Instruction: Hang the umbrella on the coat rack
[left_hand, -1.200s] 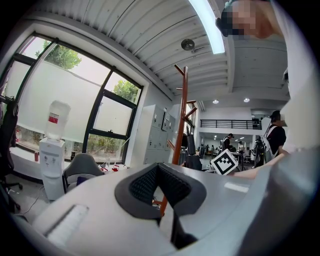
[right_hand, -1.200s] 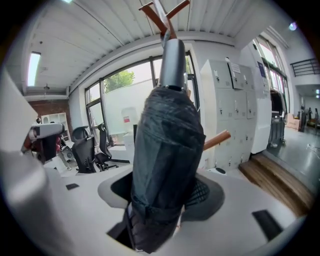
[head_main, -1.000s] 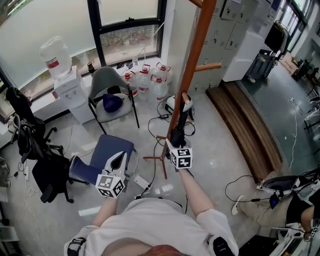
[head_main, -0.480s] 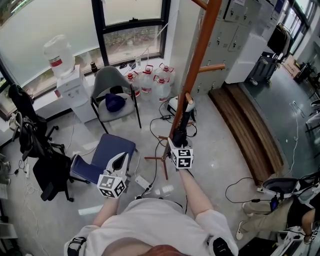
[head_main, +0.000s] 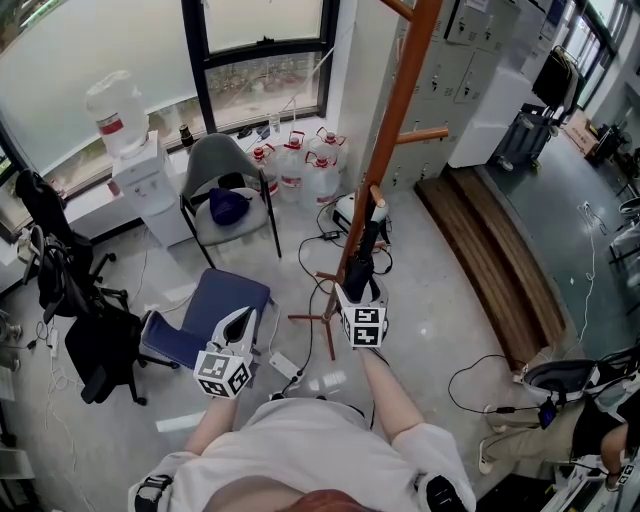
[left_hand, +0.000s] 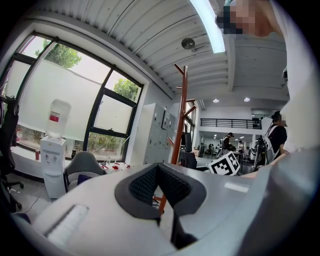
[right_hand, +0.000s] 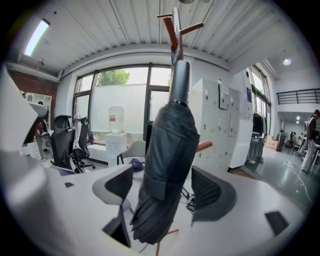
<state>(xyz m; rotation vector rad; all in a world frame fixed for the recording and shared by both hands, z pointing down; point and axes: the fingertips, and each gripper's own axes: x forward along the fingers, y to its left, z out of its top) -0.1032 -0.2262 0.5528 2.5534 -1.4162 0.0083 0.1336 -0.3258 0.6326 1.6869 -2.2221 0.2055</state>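
Observation:
A folded black umbrella (right_hand: 165, 165) with a grey handle hangs upright against the brown wooden coat rack (head_main: 395, 130). Its handle end (head_main: 377, 207) is beside a low peg. My right gripper (head_main: 357, 290) is level with the umbrella's lower part. Its jaws are opening, the umbrella stands between them, and a gap shows at the right pad (right_hand: 210, 192). In the right gripper view the rack's top (right_hand: 173, 30) rises behind the handle. My left gripper (head_main: 240, 318) hovers lower left, away from the rack. It is shut with nothing in it, its pads (left_hand: 145, 185) meeting at the tip.
A grey chair (head_main: 225, 185) and a blue seat (head_main: 222, 300) stand left of the rack. Several water jugs (head_main: 300, 165) and a water dispenser (head_main: 135, 165) line the window. Cables (head_main: 310, 240) trail round the rack's feet. A wooden platform (head_main: 500, 260) lies right, and a seated person (head_main: 570, 410) lower right.
My right gripper has drawn slightly back towards me while the umbrella stays beside the pole. The left gripper has kept still.

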